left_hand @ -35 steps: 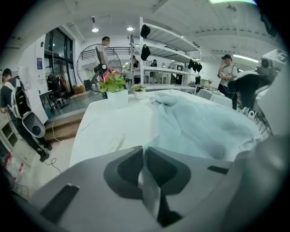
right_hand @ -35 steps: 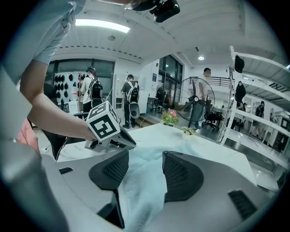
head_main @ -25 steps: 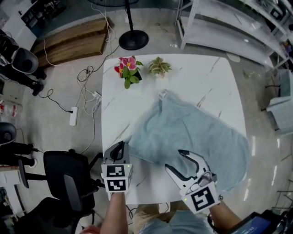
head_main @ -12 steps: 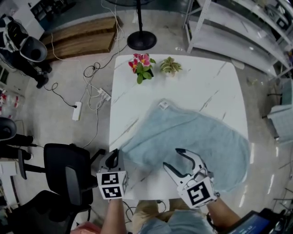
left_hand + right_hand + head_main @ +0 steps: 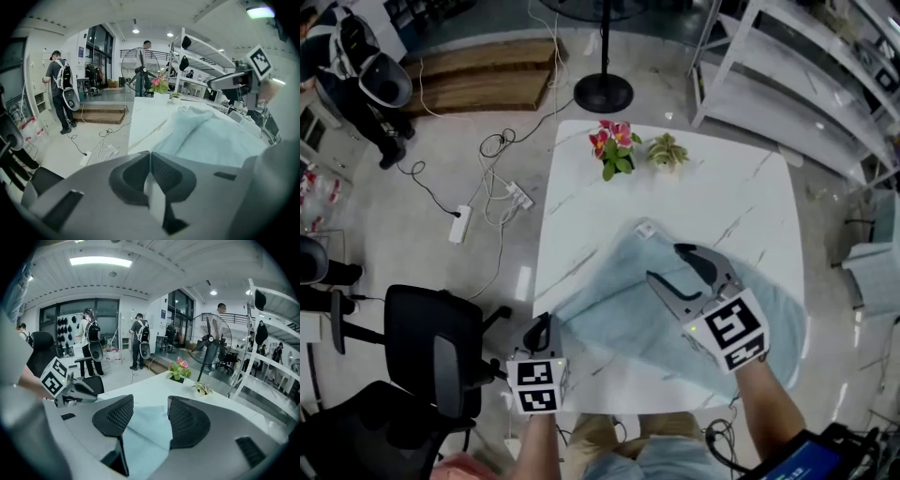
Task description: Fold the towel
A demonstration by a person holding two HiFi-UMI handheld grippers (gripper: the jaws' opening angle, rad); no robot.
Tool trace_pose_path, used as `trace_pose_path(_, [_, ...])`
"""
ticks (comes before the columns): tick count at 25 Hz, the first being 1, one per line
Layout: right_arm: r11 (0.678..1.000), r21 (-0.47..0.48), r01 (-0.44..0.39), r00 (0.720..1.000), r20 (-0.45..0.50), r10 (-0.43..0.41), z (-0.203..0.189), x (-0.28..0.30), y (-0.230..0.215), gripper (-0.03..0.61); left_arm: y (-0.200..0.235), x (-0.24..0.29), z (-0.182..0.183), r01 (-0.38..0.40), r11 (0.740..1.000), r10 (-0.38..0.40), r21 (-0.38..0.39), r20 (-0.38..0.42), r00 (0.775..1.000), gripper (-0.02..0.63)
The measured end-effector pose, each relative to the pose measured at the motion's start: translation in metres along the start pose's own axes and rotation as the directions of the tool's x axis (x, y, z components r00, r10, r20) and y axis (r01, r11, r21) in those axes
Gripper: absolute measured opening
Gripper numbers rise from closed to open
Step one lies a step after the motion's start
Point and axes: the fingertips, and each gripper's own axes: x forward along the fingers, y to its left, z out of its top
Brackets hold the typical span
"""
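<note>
A light blue towel (image 5: 694, 314) lies spread and rumpled over the near half of the white marble table (image 5: 750, 187). A white tag (image 5: 645, 228) marks its far corner. My left gripper (image 5: 545, 322) sits at the table's near left edge, jaws together on the towel's near left corner, which is drawn out to a point there. In the left gripper view, cloth (image 5: 206, 136) runs right up to the shut tips (image 5: 150, 153). The right gripper (image 5: 666, 263) hovers open above the towel's middle, with cloth (image 5: 147, 427) showing below the gap and nothing pinched.
A pink flower pot (image 5: 614, 150) and a small green plant (image 5: 667, 150) stand at the table's far edge. A black office chair (image 5: 431, 347) is close by the left gripper. Cables and a power strip (image 5: 461, 223) lie on the floor; a fan base (image 5: 602, 92) and shelving (image 5: 806, 75) stand beyond.
The right gripper has swung from the near edge out over the towel's middle, staying open. The left gripper has stayed shut at the near left corner, and the towel now stretches out toward it.
</note>
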Motion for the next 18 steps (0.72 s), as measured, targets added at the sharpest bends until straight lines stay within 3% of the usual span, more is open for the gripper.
trace_pose_path(3, [0.997,0.021,-0.071,0.995,-0.073,0.072,-0.005,0.031,-0.033,0.245,0.001,0.0,0.004,-0.005,1.0,0.005,-0.011,0.031,1.0,0.017])
trace_pose_path(8, [0.95,0.238,-0.204,0.945,-0.204,0.254,-0.035,0.082,-0.075,0.227,0.001,0.0,0.004,0.001,1.0,0.0,-0.027,0.039,0.999,0.017])
trace_pose_path(11, [0.894,0.35,-0.278,0.887,-0.263,0.379,-0.05,0.101,-0.075,0.227,0.001,0.001,0.003,0.004,0.999,-0.002,-0.036,0.04,0.999,0.017])
trace_pose_path(18, [0.725,0.58,-0.372,0.726,-0.305,0.617,-0.068,0.128,-0.056,0.232,-0.001,-0.002,0.006,0.014,0.999,-0.012,-0.034,0.051,0.999,0.017])
